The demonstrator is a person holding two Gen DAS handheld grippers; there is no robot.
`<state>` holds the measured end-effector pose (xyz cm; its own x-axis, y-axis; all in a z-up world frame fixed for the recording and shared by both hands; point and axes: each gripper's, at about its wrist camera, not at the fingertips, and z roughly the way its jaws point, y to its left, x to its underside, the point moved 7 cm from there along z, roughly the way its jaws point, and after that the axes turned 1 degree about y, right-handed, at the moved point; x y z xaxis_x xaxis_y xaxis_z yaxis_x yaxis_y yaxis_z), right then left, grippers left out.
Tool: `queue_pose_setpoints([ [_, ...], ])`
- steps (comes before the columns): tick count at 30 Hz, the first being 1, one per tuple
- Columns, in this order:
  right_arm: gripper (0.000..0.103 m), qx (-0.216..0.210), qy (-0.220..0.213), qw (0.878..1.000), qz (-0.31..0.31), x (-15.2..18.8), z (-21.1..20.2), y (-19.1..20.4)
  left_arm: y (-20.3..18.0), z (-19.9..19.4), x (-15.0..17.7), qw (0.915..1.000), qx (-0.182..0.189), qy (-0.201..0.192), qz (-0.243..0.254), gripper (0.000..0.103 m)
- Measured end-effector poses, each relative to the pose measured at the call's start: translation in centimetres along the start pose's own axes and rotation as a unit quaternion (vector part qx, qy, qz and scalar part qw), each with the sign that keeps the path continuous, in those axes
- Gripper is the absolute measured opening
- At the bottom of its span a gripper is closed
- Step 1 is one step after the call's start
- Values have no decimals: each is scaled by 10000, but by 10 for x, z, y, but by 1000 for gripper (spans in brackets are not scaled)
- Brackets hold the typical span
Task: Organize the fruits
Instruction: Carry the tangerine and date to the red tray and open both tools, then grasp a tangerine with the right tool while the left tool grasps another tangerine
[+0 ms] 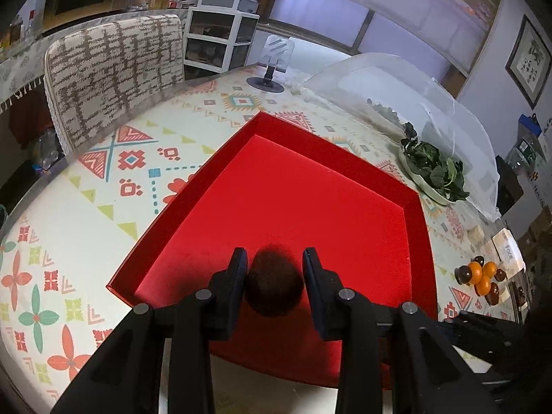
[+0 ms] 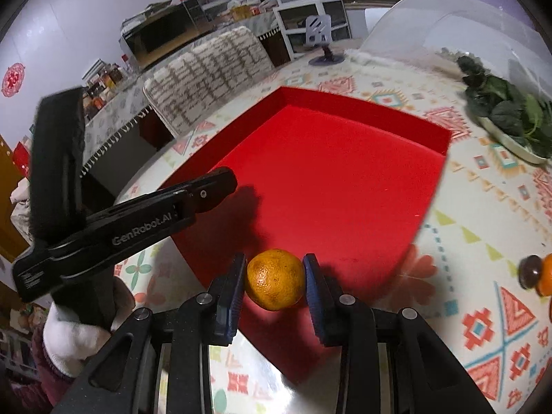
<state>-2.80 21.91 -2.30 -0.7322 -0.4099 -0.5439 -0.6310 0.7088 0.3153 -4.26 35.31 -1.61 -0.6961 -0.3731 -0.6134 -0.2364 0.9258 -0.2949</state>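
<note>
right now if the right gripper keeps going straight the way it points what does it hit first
Probably the red tray: the right gripper, shut on the orange, points down toward the tray's bare floor. Depth is unclear.

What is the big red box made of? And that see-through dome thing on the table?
The red box looks like stiff cardboard with a matte, slightly velvety red lining: thin straight walls, sharp folded corners, hardly any shine. It could be covered in paper; that can't be told from here. The dome cover looks like fine white mesh or thin frosted plastic: milky and see-through, with the leafy greens showing beside it.
</note>
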Motion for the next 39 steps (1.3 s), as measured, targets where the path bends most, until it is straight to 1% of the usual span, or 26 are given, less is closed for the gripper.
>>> queue_pose_setpoints([
  [2,37,61,-7,10000,-1,0,3,1,-1,-2,-1,10000,30,-19,-17,34],
  [5,37,40,-29,10000,11,-1,3,2,-3,-7,-1,9999,77,-66,-61,46],
  [7,37,46,-111,9999,-64,-2,-2,5,-4,-12,-2,9998,100,-115,-89,47],
  [10,38,76,-220,9996,-133,-1,-11,7,-7,-22,-3,9996,98,-205,-146,55],
  [12,41,107,-312,9994,-140,0,-21,8,-10,-31,-3,9993,120,-287,-189,58],
  [13,41,117,-352,9992,-136,1,-26,7,-13,-36,-3,9992,118,-327,-187,59],
  [16,42,137,-492,9987,-70,9,-45,3,-28,-49,-3,9989,157,-431,-98,67],
  [17,42,135,-532,9985,-27,11,-52,-1,-34,-52,-2,9988,173,-458,-47,69],
  [21,42,197,-753,9968,176,27,-82,-19,-68,-64,3,9978,322,-522,265,71],
  [24,43,338,-964,9939,409,46,-115,-48,-96,-69,10,9964,473,-496,505,74],
  [26,43,525,-1120,9902,650,63,-143,-76,-115,-71,17,9951,569,-460,671,75],
  [28,43,729,-1261,9854,884,80,-170,-104,-135,-70,25,9934,677,-406,827,75],
  [31,47,1241,-1496,9718,1337,114,-219,-158,-162,-64,36,9912,803,-295,1010,76],
  [32,49,1450,-1564,9651,1518,128,-237,-178,-172,-61,41,9903,858,-231,1071,76],
  [34,49,1787,-1639,9521,1864,151,-264,-214,-187,-56,48,9887,950,-117,1153,76],
  [35,49,1955,-1670,9434,2094,165,-279,-235,-196,-52,53,9877,1006,-46,1193,76],
  [37,49,2181,-1709,9285,2470,187,-298,-268,-213,-44,61,9858,1090,91,1274,76],
  [39,49,2278,-1709,9199,2696,202,-308,-289,-230,-35,69,9833,1167,235,1380,76],
])
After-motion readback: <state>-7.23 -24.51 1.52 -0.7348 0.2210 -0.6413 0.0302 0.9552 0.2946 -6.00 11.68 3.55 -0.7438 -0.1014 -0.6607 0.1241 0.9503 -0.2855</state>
